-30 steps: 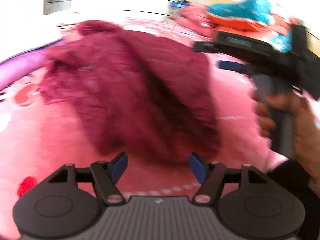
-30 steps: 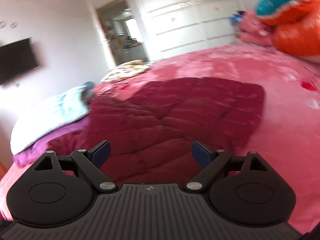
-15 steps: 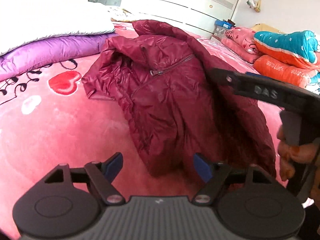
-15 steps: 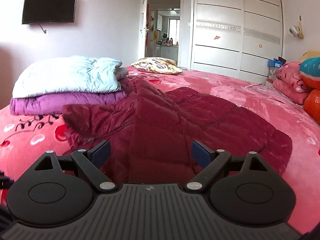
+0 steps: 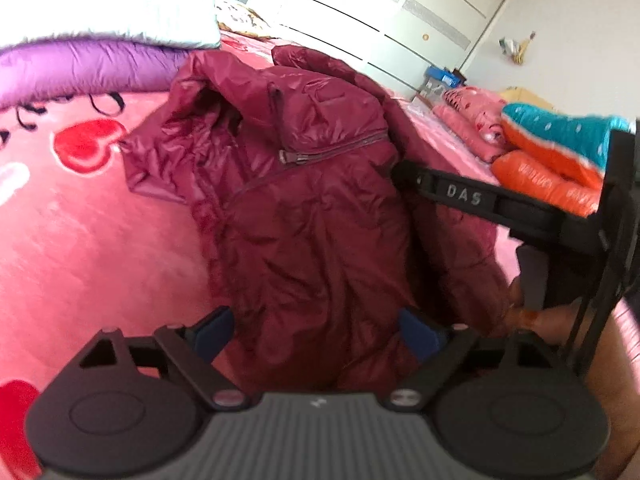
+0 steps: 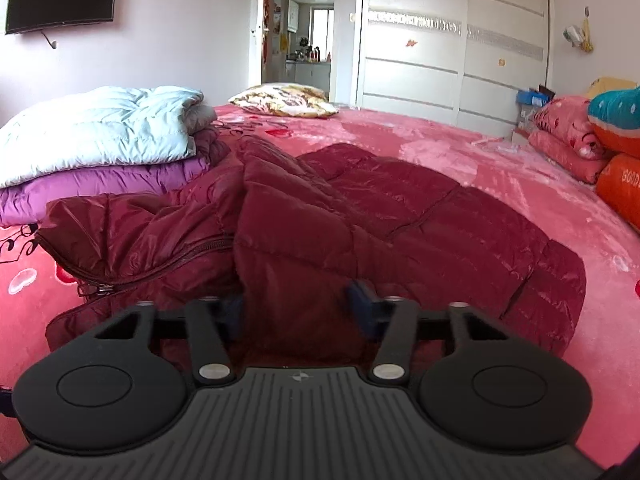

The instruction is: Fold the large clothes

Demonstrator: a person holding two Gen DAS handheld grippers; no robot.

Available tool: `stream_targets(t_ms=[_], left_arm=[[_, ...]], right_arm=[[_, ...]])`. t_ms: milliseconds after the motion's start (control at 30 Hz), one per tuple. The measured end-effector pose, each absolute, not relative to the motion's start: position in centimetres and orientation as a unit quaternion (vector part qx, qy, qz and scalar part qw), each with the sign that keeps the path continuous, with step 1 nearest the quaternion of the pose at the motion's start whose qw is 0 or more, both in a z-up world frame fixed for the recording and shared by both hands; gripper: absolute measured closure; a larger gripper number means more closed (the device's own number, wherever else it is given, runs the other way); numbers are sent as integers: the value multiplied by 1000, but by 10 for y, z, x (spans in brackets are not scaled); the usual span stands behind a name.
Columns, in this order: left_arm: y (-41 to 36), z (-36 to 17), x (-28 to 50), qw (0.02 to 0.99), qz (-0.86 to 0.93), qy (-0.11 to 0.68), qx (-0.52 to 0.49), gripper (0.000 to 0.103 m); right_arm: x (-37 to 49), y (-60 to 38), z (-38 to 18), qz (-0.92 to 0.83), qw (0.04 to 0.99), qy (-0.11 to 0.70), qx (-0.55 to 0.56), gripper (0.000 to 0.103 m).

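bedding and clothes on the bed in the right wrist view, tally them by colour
maroon: 1, puffer jacket
light blue: 1, folded duvet
purple: 1, folded quilt
yellow patterned: 1, pillow
pink: 1, folded blanket
teal and orange: 1, bedding stack
total: 6

- The left gripper [image 5: 316, 330] has just been opening its jaws wider, and the red coat [image 5: 304, 200] now lies closer, its near edge between the fingers.
- The right gripper [image 6: 298, 306] has just been closing its jaws, with a fold of the coat between them.
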State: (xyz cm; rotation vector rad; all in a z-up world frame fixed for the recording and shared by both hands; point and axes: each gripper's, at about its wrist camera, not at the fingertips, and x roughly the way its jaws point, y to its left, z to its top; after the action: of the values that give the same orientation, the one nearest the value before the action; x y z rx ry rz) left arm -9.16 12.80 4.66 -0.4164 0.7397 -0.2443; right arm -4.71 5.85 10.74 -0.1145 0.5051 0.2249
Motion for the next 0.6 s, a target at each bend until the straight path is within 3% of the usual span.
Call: stream_targets(t_ms=[133, 400, 500, 600], left_arm=[[121, 43, -81, 903, -123, 351, -215, 5], [104, 32, -50, 899, -109, 360, -223, 1], [96, 27, -43, 898, -95, 369, -222, 12], [85, 30, -38, 901, -86, 373, -203, 33]], right_arm=[[-39, 44, 100, 83, 958, 269, -53, 66], [-15, -10, 101, -11, 962, 270, 20, 76], [-12, -37, 101, -55, 961, 269, 46, 77], [-13, -68, 97, -106, 953, 272, 77, 77]])
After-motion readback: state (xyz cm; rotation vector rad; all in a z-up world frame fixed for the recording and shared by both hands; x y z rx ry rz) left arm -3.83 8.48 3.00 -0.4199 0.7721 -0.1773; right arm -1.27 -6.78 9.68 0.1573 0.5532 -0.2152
